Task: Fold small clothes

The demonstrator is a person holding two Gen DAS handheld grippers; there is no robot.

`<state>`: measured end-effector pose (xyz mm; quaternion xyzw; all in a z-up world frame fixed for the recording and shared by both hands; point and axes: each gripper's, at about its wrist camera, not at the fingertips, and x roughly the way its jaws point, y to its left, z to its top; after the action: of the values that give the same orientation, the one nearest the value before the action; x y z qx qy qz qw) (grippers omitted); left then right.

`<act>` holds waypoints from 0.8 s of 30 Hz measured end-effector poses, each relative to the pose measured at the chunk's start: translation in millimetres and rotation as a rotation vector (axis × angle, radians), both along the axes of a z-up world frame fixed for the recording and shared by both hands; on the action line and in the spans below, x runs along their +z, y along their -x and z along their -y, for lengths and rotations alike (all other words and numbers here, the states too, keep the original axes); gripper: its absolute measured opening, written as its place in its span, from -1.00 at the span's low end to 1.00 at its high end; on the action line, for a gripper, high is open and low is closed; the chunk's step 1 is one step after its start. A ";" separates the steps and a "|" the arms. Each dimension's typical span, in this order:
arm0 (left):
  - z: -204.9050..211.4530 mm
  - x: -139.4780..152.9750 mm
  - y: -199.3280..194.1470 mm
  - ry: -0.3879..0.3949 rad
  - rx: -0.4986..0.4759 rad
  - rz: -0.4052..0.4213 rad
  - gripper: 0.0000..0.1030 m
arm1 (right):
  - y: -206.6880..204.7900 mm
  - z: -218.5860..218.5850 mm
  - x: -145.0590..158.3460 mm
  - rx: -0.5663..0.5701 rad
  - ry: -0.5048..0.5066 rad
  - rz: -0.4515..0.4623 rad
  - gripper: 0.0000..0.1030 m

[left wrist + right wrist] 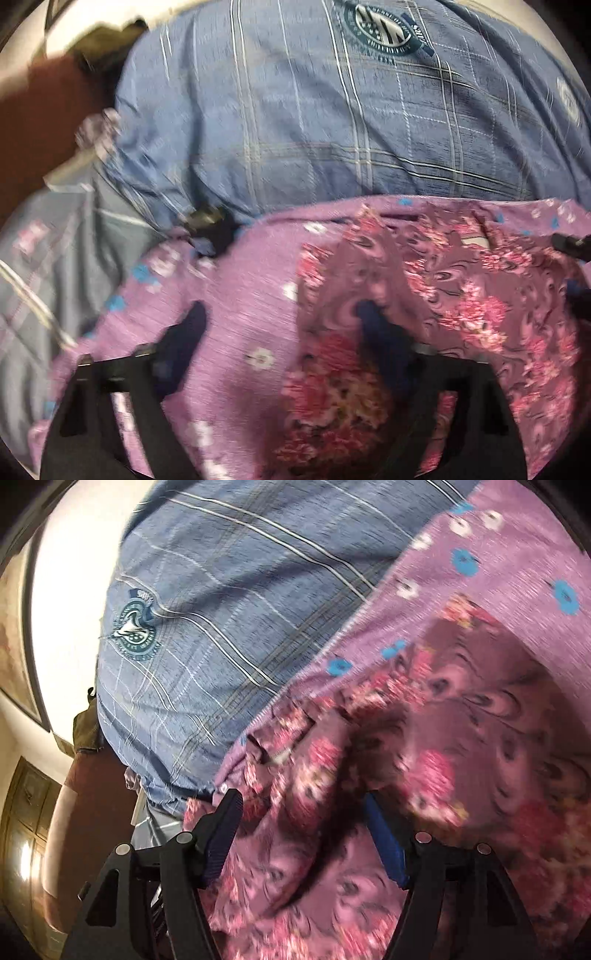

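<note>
Plainly, one small purple garment (258, 295) fills the lower half of the left wrist view, its upper edge running across the frame from left to right. It has two prints, counted: a pale lilac part with blue and white flowers, and a darker part with pink roses (461, 295). It lies on a blue checked bedcover (295, 129) that takes up the upper half of that view. Two round badges show on the bedcover, one at upper centre (384, 31) and one at the right edge.

The left tongs (282, 321) stand spread wide over the garment, with cloth showing between the two fingers and nothing pinched. At the right edge of the same view a dark part of the other tool (570, 245) peeks in.

In the right wrist view the garment (443, 720) runs diagonally from lower left to upper right, with the bedcover (221, 609) at upper left. The right tongs (303, 819) are likewise spread apart, rose-printed cloth bunched between the fingers but not clamped. Both views are blurred.
</note>
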<state>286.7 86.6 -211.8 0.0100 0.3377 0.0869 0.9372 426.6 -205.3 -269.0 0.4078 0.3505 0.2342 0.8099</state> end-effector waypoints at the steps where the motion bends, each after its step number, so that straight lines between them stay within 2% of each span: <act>1: -1.5 -2.4 -0.5 0.028 -0.009 -0.015 -0.05 | -2.7 -4.5 1.0 0.009 0.016 0.013 0.06; 2: -2.2 -5.9 -2.2 0.051 -0.013 -0.035 -0.43 | -5.4 -9.3 1.5 0.022 0.039 0.015 -0.48; 3: -4.5 -11.5 -6.0 0.077 -0.004 -0.067 -0.66 | -7.0 -14.7 2.8 0.032 0.086 0.007 -0.75; 6: -15.6 -14.8 -12.2 0.145 0.039 -0.105 -0.74 | 4.2 -12.7 18.9 0.000 0.125 0.059 -0.81; 10: -10.7 -10.8 -11.8 0.133 0.040 -0.110 -0.74 | 42.4 -12.0 82.1 -0.028 0.221 0.236 -0.82; 12: -6.1 -11.4 -14.7 0.097 0.042 -0.119 -0.74 | 68.4 -20.2 118.2 -0.014 0.316 0.314 -0.69; 13: -6.1 -11.8 -15.6 0.082 0.044 -0.122 -0.73 | 78.8 -23.4 130.7 -0.014 0.361 0.341 -0.55; 14: -5.0 -12.3 -16.1 0.066 0.045 -0.126 -0.73 | 91.9 -24.1 144.1 -0.045 0.425 0.383 -0.12; 16: -4.3 -14.0 -16.3 0.055 0.045 -0.137 -0.72 | 106.4 -13.7 155.5 -0.151 0.487 0.449 0.42; 17: -6.3 -13.9 -16.7 0.056 0.049 -0.138 -0.68 | 115.2 0.6 157.7 -0.257 0.496 0.482 0.43; 19: -9.5 -13.8 -17.3 0.055 0.063 -0.138 -0.55 | 114.0 19.6 154.5 -0.314 0.470 0.463 0.43; 22: -12.0 -15.7 -19.3 0.056 0.083 -0.144 -0.50 | 87.7 36.8 127.0 -0.266 0.420 0.321 0.43; 24: -9.8 -15.1 -19.2 0.044 0.087 -0.144 -0.50 | 62.5 40.1 98.0 -0.207 0.407 0.193 0.39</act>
<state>305.9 96.4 -226.9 -0.0189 0.4061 0.1193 0.9058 364.1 -245.5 -171.0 0.2456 0.2678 0.1125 0.9248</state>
